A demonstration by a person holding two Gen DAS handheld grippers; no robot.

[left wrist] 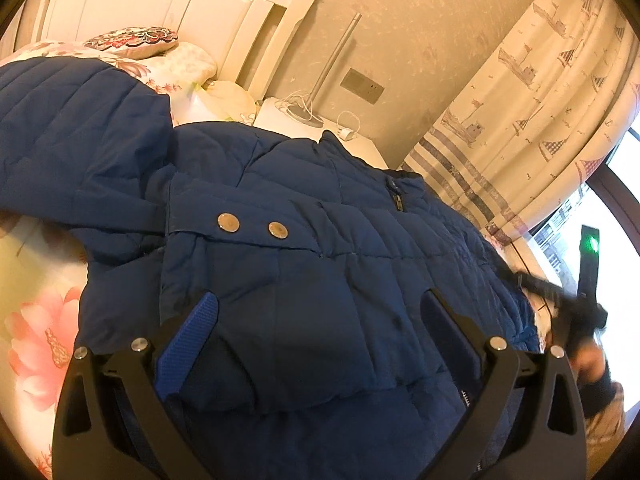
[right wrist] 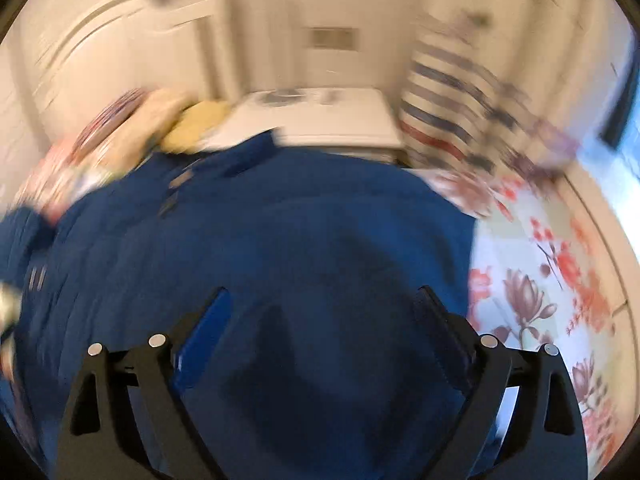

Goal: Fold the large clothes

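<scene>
Blue quilted jacket [left wrist: 304, 240] lies spread on floral bedsheet [left wrist: 36, 344], filling frame centre in both views. Left gripper [left wrist: 320, 320] spread wide over the hem, nothing pinched. Right gripper [right wrist: 324, 312] also spread, above jacket fabric; right view blurred. Curtain [left wrist: 532, 92] upper right.

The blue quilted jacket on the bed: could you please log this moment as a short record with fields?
garment: blue quilted jacket, spread on the floral bedsheet
fastenings: two metal snaps showing
left hand-held gripper: open, above the jacket
right hand-held gripper: open, above the jacket
right wrist view: blurred
background: white nightstand, curtain
</scene>
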